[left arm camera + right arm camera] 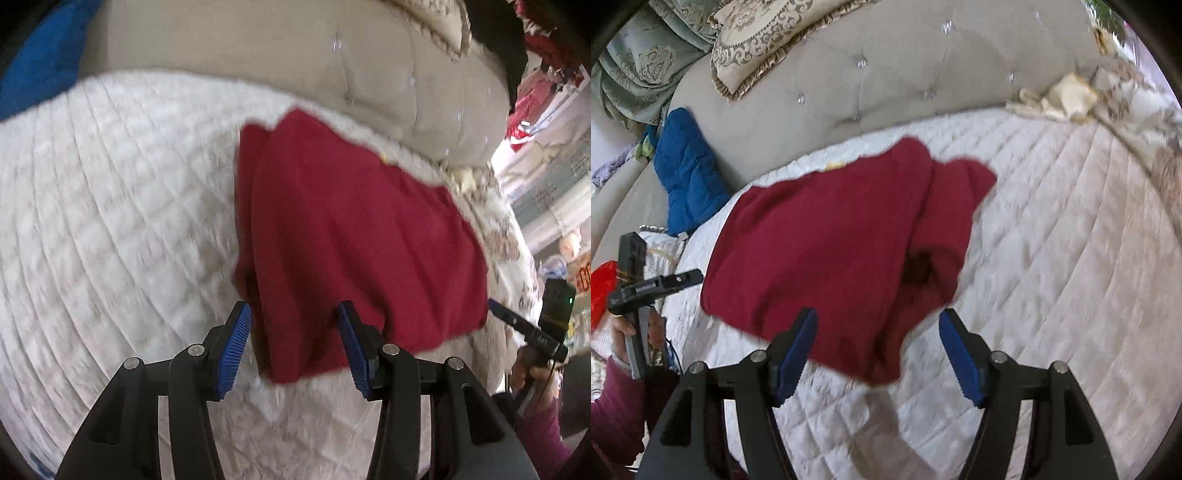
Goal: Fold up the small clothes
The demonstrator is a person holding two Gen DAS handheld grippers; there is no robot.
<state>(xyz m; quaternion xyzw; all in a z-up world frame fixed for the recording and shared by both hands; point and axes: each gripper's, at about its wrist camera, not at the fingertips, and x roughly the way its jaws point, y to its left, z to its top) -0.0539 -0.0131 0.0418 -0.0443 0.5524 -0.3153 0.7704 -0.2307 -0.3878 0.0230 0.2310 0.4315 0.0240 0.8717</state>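
A dark red garment (354,236) lies spread on the white quilted bedcover (110,206), partly folded with one layer over another. My left gripper (293,314) is open, its blue pads just at the garment's near edge, holding nothing. In the right wrist view the same garment (831,240) lies ahead of my right gripper (877,321), which is open and empty above the garment's near corner. The right gripper shows at the right edge of the left wrist view (496,308), and the left gripper at the left edge of the right wrist view (690,277).
A grey tufted headboard (886,74) runs behind the bed. A blue cushion (687,177) and patterned pillows (757,40) sit at its left. A cream cloth (1067,98) lies at the far right. A red bag (600,291) is at the left edge.
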